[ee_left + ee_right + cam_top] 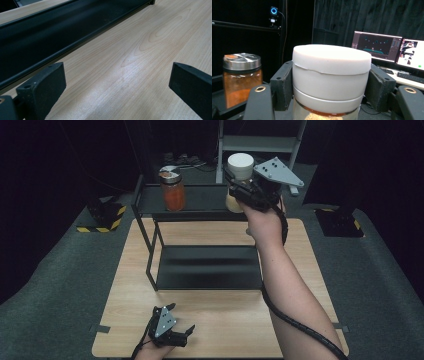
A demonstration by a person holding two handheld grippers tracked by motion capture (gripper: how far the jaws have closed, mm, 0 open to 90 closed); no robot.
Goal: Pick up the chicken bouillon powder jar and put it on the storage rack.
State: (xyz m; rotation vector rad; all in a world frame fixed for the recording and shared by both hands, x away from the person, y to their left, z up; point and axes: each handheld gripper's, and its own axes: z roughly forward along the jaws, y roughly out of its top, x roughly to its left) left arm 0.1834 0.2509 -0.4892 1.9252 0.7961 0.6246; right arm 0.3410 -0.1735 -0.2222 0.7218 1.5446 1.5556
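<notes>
The white-lidded jar [239, 180] is one of two jars here; the other, an orange-filled jar [173, 190] with a metal lid, stands on the top shelf of the single black two-tier rack [150, 247] on the wooden table [125, 320]. Far left and nearest the person, the left gripper [183, 330] lies low over the table's front edge, its fingers [47, 85] spread wide with bare wood between them and the rack's lower shelf just beyond their tips. To the right, the right gripper [235, 182] is held up at the rack's top shelf, its fingers [283, 85] pinching the white-lidded jar from both sides at the lid. That jar has a thick, round white lid, a pale band beneath it and clear glass showing a tan, grainy filling. The orange-filled jar sits left of those fingers, apart from them.
</notes>
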